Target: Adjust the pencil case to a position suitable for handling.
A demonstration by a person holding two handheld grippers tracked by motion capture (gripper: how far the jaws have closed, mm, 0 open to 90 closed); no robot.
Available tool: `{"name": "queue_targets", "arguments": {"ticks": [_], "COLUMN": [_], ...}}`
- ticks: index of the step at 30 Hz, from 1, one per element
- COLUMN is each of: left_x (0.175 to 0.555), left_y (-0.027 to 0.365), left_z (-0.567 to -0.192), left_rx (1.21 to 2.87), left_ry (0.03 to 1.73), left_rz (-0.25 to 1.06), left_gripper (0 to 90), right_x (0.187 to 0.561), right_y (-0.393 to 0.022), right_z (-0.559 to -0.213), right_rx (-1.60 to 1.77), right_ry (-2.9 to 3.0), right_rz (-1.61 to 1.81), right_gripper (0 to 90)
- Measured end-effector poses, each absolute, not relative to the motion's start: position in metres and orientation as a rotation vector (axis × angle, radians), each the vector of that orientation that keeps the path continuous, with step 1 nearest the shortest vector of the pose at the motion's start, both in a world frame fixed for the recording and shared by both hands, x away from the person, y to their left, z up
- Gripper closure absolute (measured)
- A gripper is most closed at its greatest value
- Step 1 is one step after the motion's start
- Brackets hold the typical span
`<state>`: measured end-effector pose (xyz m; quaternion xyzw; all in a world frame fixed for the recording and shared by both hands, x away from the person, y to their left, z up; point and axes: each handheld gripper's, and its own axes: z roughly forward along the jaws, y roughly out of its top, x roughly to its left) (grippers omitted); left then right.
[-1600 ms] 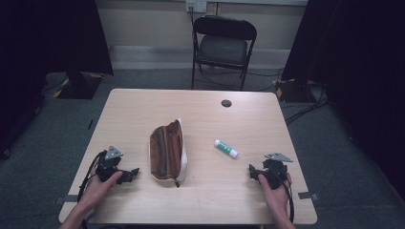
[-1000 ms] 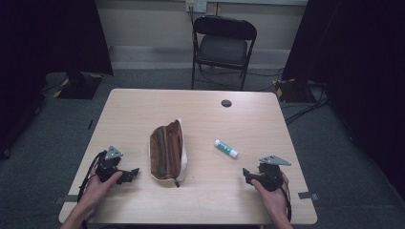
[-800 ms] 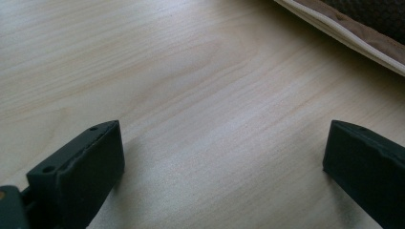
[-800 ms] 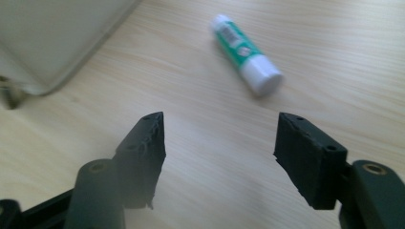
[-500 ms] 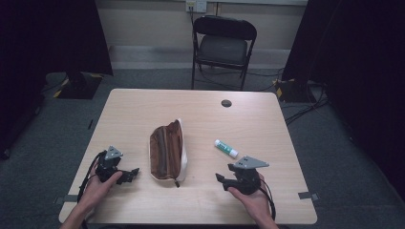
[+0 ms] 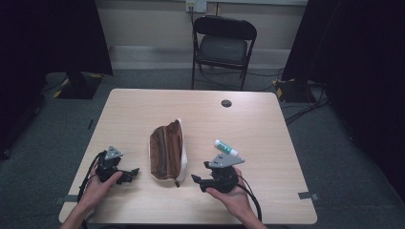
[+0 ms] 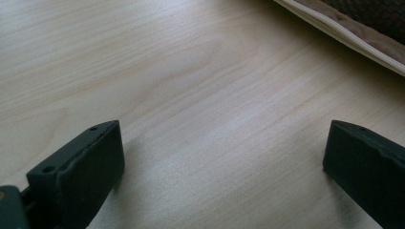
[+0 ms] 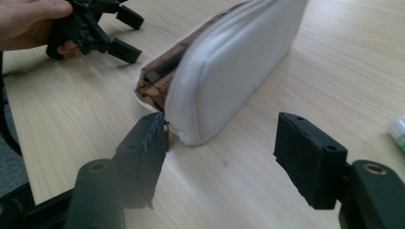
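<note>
A brown and white zip pouch lies in the middle of the wooden table, its zip partly undone. My right gripper sits just right of the pouch's near end, pointing at it. In the right gripper view the jaws stand open and have just been opening a little. The pouch's white end lies just ahead of the gap, and the pads do not press on it. My left gripper rests left of the pouch, open over bare wood, with the pouch's edge beyond.
A small white and green tube lies to the right of the pouch, behind my right hand. A small black disc sits near the table's far edge. A black folding chair stands beyond the table.
My right gripper has travelled left along the table's front, from near the right edge to just beside the pouch. The left gripper and the pouch have stayed put.
</note>
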<state>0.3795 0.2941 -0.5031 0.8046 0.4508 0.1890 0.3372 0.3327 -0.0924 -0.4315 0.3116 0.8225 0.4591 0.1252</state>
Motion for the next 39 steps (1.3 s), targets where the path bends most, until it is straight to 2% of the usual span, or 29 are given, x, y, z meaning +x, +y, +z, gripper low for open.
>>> {"name": "queue_targets", "arguments": {"ticks": [9, 14, 17, 23, 24, 25, 27, 29, 39], "left_x": [0.38, 0.38, 0.38, 0.38, 0.38, 0.379, 0.38, 0.38, 0.38], "left_y": [0.294, 0.294, 0.294, 0.294, 0.294, 0.294, 0.294, 0.294, 0.294], "left_z": [-0.503, -0.503, -0.503, -0.503, -0.503, -0.503, -0.503, -0.503, -0.503], "left_rx": [2.097, 2.097, 2.097, 2.098, 2.097, 2.097, 2.097, 2.097, 2.097], "left_ry": [1.175, 1.175, 1.175, 1.175, 1.175, 1.175, 1.175, 1.175, 1.175], "left_rz": [0.493, 0.493, 0.493, 0.493, 0.493, 0.493, 0.493, 0.493, 0.493], "left_gripper": [0.0, 0.0, 0.0, 0.0, 0.0, 0.0, 0.0, 0.0, 0.0], "right_x": [0.342, 0.351, 0.358, 0.362, 0.364, 0.364, 0.366, 0.368, 0.372], "right_y": [-0.061, -0.048, -0.044, -0.042, -0.045, -0.045, -0.051, -0.056, -0.081], "right_z": [-0.43, -0.434, -0.44, -0.445, -0.445, -0.445, -0.445, -0.444, -0.448], "right_rx": [0.872, 0.878, 0.89, 0.889, 0.9, 0.9, 0.922, 0.93, 0.946], "right_ry": [2.425, 2.423, 2.41, 2.394, 2.384, 2.384, 2.374, 2.37, 2.384], "right_rz": [1.322, 1.32, 1.327, 1.324, 1.325, 1.325, 1.329, 1.333, 1.339], "right_gripper": [34.7, 37.9, 44.0, 50.2, 56.1, 56.1, 63.6, 67.2, 73.5]}}
